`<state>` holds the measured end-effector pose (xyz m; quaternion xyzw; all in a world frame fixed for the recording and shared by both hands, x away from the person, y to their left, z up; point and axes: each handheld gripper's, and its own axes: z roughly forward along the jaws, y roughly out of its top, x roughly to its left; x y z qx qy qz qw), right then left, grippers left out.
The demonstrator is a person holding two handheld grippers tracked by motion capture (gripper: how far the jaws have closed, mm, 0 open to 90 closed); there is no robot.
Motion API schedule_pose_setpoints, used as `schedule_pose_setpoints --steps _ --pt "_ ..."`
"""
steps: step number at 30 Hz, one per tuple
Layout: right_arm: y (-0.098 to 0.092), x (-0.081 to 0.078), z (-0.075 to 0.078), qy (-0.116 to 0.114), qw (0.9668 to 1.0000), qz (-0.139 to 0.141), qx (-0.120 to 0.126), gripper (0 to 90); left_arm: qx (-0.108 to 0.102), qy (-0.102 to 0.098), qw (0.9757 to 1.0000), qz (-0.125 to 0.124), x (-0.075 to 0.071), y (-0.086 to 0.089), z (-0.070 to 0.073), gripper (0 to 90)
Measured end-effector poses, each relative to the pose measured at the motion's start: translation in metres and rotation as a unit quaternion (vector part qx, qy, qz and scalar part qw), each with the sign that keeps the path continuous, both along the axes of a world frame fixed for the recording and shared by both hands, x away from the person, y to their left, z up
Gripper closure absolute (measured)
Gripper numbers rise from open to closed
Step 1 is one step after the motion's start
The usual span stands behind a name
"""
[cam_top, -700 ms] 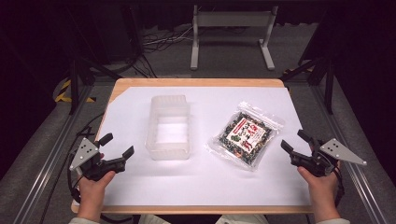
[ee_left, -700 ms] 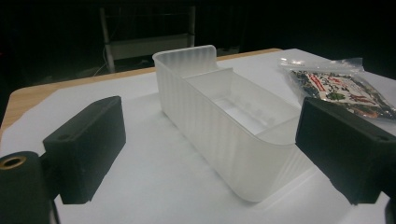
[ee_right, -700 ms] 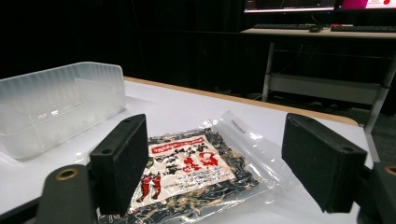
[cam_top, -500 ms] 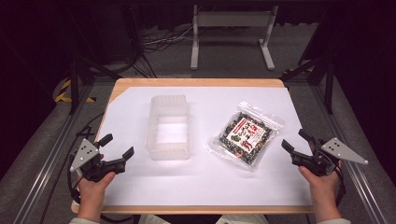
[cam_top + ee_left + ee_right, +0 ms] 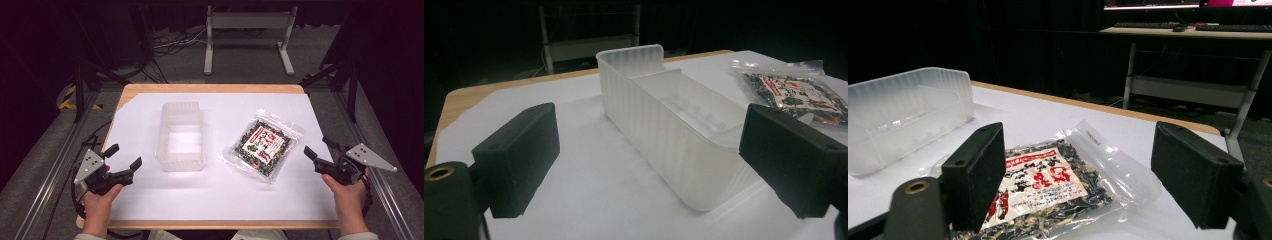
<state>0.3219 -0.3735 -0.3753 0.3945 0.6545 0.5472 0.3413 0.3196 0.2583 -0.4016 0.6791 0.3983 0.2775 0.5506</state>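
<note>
At centre frame on the white-covered desk (image 5: 150,200), clear plastic bin (image 5: 180,136), sealed snack bag (image 5: 262,145) to its right, left gripper (image 5: 125,158) lower left, right gripper (image 5: 320,148) lower right, fingers of both spread, holding nothing.

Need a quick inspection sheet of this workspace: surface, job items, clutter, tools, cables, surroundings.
Surface: wooden table under a white sheet, flat.
Job's things: translucent plastic bin, upright, empty; sealed clear snack bag lying flat to its right, apart from it.
Clutter: nothing seen.
Grippers: left tool open, holding nothing; right tool open, facing the bag, holding nothing.
Cables: floor cables behind the table; one trailing off the left tool.
Surroundings: dark; metal stand behind.
</note>
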Motion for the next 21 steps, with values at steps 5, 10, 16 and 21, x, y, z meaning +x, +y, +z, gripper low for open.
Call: schedule_pose_setpoints --steps 5,10,16,21 --pt "0.005 0.008 0.007 0.0 0.9999 0.001 -0.012 24.6 0.007 0.005 1.0 0.005 0.001 -0.001 -0.001 10.5" --pt "0.01 0.022 0.013 0.009 0.9998 0.004 -0.019 25.8 0.008 0.006 0.9999 0.004 0.001 -0.001 -0.002 10.5" --pt "0.014 0.038 0.018 0.026 0.9994 0.012 -0.019 27.2 0.005 0.008 0.9999 0.006 0.002 0.0 -0.003 10.5" --pt "0.013 0.049 0.024 0.028 0.9994 0.02 -0.01 28.6 0.0 0.009 0.9999 0.007 0.002 0.002 -0.003 10.5"
